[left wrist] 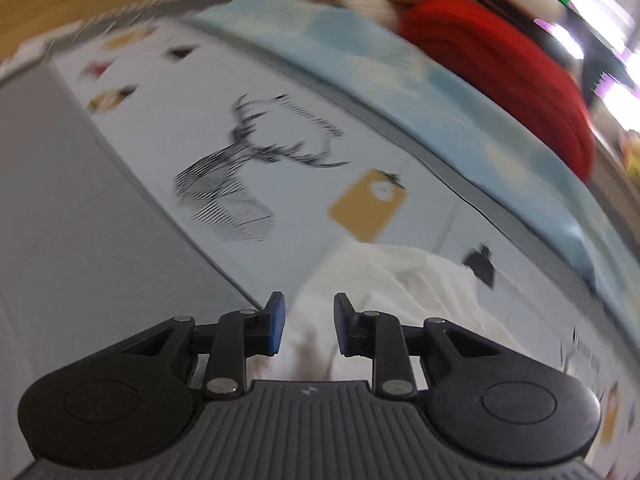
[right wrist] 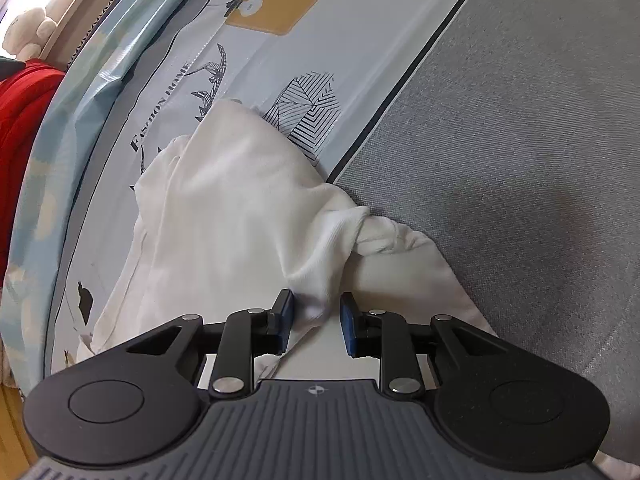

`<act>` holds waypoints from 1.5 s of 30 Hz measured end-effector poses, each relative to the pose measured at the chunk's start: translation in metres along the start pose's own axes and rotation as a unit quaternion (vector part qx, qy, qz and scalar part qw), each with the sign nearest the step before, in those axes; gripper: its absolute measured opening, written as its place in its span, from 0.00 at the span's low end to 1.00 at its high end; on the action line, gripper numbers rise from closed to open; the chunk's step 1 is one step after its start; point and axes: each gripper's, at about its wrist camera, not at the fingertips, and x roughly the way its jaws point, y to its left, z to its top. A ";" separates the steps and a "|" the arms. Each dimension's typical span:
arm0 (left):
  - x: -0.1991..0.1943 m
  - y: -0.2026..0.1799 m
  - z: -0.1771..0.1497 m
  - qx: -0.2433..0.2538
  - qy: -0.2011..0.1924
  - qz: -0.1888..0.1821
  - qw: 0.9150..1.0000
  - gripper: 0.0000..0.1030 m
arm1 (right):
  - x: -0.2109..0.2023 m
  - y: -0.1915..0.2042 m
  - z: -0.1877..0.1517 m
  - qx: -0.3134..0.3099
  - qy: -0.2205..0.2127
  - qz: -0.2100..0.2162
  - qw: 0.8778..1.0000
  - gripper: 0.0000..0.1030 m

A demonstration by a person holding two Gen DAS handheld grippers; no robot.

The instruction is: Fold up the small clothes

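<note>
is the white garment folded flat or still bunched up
Bunched up. The white garment lies in loose rumpled heaps with a twisted knot-like wad near the open right hand-held gripper, no neat edges.

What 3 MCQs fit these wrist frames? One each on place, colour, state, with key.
1. Where does the white garment lie?
A. partly on the printed mat, partly on the grey surface
B. on top of the red cloth pile
C. hanging off a chair

2. What colour are the pads on the right tool?
A. red
B. blue
C. yellow

3. How does the left tool stand?
A. shut on the garment
C. shut on the mat
B. open, fabric seen beyond the gap

Key: 1 A, the fabric crosses the mat's dark border onto the grey. 2 B, blue pads show on both fingers. 3 B, a clear gap separates the pads.
</note>
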 end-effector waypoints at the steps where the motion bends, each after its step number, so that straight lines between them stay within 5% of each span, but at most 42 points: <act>1: 0.003 0.000 0.003 0.004 0.006 -0.008 1.000 0.30 | 0.000 0.000 -0.001 0.001 -0.002 -0.002 1.000 0.26; 3: 0.010 -0.005 0.004 0.023 0.032 -0.046 0.998 0.39 | -0.001 0.000 -0.002 0.003 -0.005 -0.005 1.000 0.25; 7: 0.035 -0.011 -0.004 0.034 0.115 -0.112 0.986 0.40 | -0.002 0.000 -0.004 0.011 -0.011 -0.012 1.000 0.26; 9: 0.054 -0.003 -0.012 0.027 0.158 -0.090 0.983 0.39 | -0.002 0.000 -0.005 0.013 -0.014 -0.015 1.000 0.26; 11: 0.068 0.009 -0.016 0.022 0.176 -0.039 0.983 0.28 | -0.003 0.000 -0.006 0.014 -0.016 -0.019 1.000 0.26; 14: 0.063 0.009 -0.009 0.013 0.173 -0.053 0.983 0.28 | -0.005 0.001 -0.007 0.016 -0.018 -0.025 0.999 0.26; 18: 0.043 -0.010 0.000 0.058 0.136 -0.103 0.984 0.33 | -0.020 0.008 -0.011 0.003 -0.034 -0.026 0.999 0.27; 24: 0.046 -0.009 -0.002 0.038 0.154 -0.139 0.977 0.32 | -0.041 0.018 -0.017 -0.039 -0.058 -0.008 0.997 0.27; 29: 0.043 -0.011 -0.003 0.053 0.160 -0.163 0.972 0.32 | -0.030 0.016 -0.002 -0.063 -0.072 0.076 0.992 0.41; 31: 0.052 -0.008 -0.006 0.054 0.175 -0.154 0.971 0.34 | -0.016 0.008 0.007 -0.056 -0.060 0.064 0.995 0.41; 34: 0.063 0.001 -0.010 0.063 0.188 -0.103 0.975 0.33 | 0.000 -0.020 0.013 -0.016 -0.048 -0.024 0.998 0.34; 38: 0.048 -0.005 -0.004 0.086 0.164 -0.120 0.975 0.34 | -0.018 -0.015 0.012 -0.016 -0.068 -0.023 0.997 0.38; 41: 0.042 -0.011 -0.005 0.107 0.154 -0.143 0.972 0.36 | -0.030 -0.003 0.009 -0.041 -0.094 0.018 0.995 0.38; 45: 0.066 -0.005 -0.021 0.140 0.179 -0.087 0.970 0.32 | -0.006 -0.005 0.009 -0.057 -0.055 0.012 0.997 0.42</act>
